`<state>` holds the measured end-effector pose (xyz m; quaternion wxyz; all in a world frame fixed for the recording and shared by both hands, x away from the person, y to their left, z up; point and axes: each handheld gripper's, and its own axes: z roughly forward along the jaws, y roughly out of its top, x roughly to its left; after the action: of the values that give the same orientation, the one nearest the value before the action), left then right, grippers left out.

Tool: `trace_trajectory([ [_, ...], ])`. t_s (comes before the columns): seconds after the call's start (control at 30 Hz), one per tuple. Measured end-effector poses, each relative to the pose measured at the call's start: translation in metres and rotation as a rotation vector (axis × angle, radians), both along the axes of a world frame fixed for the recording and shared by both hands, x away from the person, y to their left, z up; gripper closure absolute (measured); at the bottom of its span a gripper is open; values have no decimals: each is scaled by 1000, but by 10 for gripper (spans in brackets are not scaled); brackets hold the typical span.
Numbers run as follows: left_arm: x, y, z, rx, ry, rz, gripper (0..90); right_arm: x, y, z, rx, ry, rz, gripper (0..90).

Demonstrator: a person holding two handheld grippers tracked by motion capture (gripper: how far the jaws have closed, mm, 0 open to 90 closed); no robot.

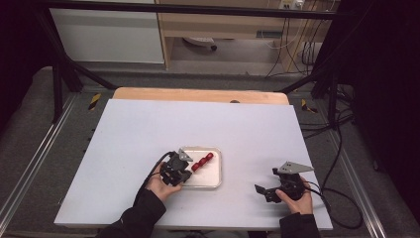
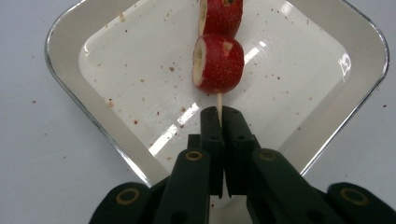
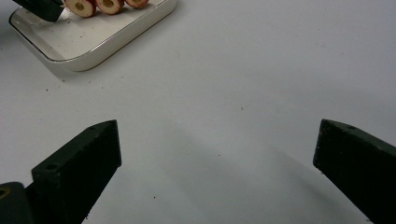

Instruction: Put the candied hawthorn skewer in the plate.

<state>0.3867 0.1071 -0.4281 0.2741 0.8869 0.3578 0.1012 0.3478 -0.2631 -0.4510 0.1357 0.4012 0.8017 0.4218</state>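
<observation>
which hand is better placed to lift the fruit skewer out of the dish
Left. Its tool is already shut on the skewer stick over the dish; the right tool sits open above bare table, away from the dish.

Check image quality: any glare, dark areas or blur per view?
High view: dark surround, white table evenly lit. Left gripper view: glare streaks on the tray, fruit skewer sharp. Right gripper view: soft shadows under the open right hand-held gripper, slightly soft focus.
</observation>
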Motion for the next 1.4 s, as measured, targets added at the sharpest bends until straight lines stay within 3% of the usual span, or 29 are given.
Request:
trace_trajectory([
  [0.17, -2, 8, 7, -46, -28, -12, 792, 0, 0, 0, 4, 1, 0, 14],
  [0.33, -4, 22, 15, -96, -54, -40, 606, 0, 0, 0, 5, 2, -1, 14],
  [0.5, -9, 42, 19, -115, -70, -74, 411, 0, 0, 0, 5, 4, 0, 14],
  [0.77, -20, 80, 14, -139, -97, -42, 175, 0, 1, -1, 10, 14, 0, 13],
  [1.13, -32, 135, -1, -205, -115, 41, 89, 0, 3, -3, 4, 24, 2, 8],
  [1.4, -40, 159, -12, -218, -131, 70, 70, 0, 3, -4, -6, 32, 6, 6],
])
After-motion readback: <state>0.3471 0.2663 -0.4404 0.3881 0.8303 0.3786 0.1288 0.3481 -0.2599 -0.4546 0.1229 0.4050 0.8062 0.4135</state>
